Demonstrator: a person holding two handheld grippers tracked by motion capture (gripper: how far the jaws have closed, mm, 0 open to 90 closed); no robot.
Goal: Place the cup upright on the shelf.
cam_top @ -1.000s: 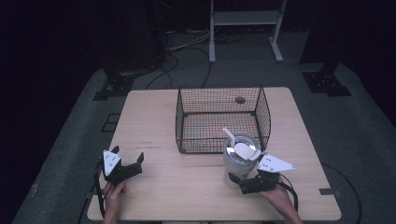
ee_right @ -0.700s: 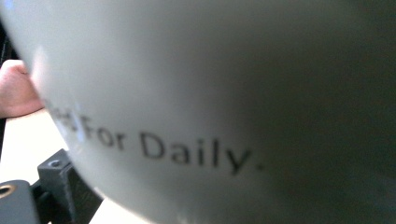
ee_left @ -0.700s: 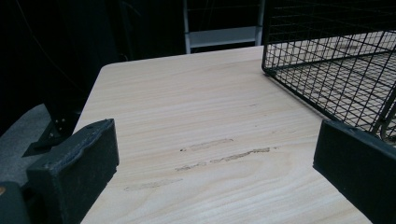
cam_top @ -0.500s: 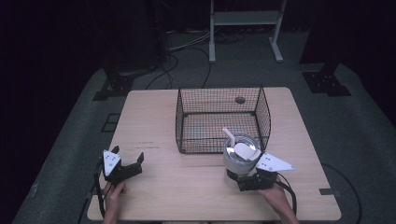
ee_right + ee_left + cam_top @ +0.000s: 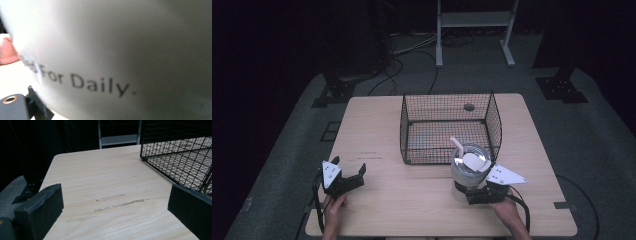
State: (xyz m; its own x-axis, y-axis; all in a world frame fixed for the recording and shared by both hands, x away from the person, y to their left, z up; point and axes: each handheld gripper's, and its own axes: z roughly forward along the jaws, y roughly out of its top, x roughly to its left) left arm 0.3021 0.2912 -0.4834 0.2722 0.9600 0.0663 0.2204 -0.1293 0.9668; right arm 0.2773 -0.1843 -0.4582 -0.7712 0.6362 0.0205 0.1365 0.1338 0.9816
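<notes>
- I've got my right gripper (image 5: 478,192) down at about five o'clock on the table (image 5: 422,200), pressed right up against the white cup (image 5: 468,172).
- From the high view the jaws sit on either side of the cup's lower body, so I read it as clamped on the cup, though the jaw tips themselves are tucked under the grey plate and hard to make out.
- In the right gripper view the cup (image 5: 120,50) wall is so close it's blurred; I can read "For Daily." printed across it in dark letters.
- The cup stands upright on the wood, just outside the near wall of the black wire basket (image 5: 447,125), at the basket's five o'clock corner.
- A pale spoon-like handle (image 5: 457,145) leans out of the cup mouth toward eleven o'clock; what it is exactly I can't tell.
- My left gripper (image 5: 346,175) rests at about seven o'clock on the table, well apart from the cup, jaws spread wide with nothing between them.
- In the left gripper view both black jaws frame bare wood with a few scuff marks (image 5: 120,203), and the wire basket (image 5: 180,155) sits off at two o'clock.
- The basket stands at the table's centre, toward twelve o'clock.
</notes>
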